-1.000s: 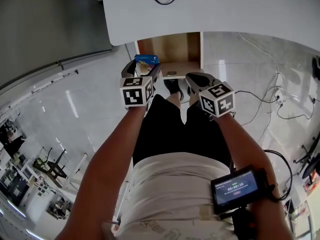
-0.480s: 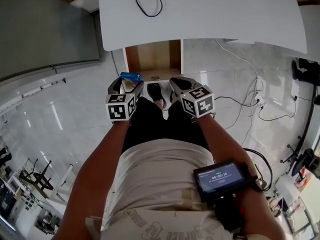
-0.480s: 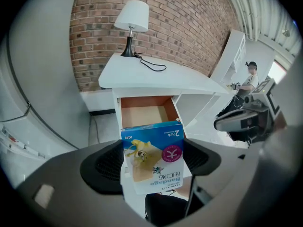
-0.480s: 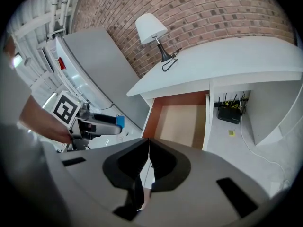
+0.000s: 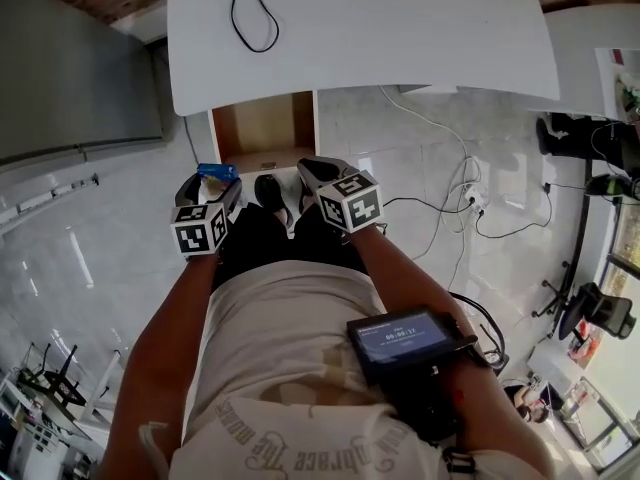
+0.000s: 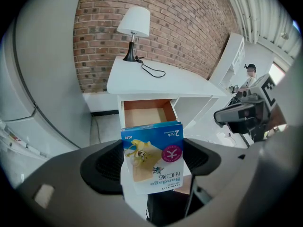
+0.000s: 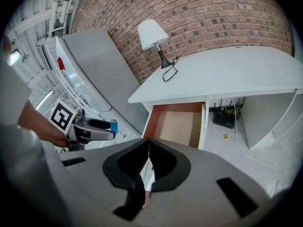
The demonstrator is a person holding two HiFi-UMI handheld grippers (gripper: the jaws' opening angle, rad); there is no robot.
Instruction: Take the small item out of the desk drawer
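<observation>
Pulled back off the desk point(image 5: 400, 38) vs a second ago: left gripper point(image 5: 205, 182) clamped on box point(image 6: 154, 157), out of the open drawer point(image 5: 265, 128) and near-left of it, right gripper point(image 5: 312, 171) closed on nothing; removal looks done, next likely shut drawer with right.

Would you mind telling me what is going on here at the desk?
A person works with a gripper in each hand in front of a white desk. The left gripper is shut on a small blue bandage box, held clear of the open drawer, whose visible inside looks bare. The right gripper is shut and empty.
</observation>
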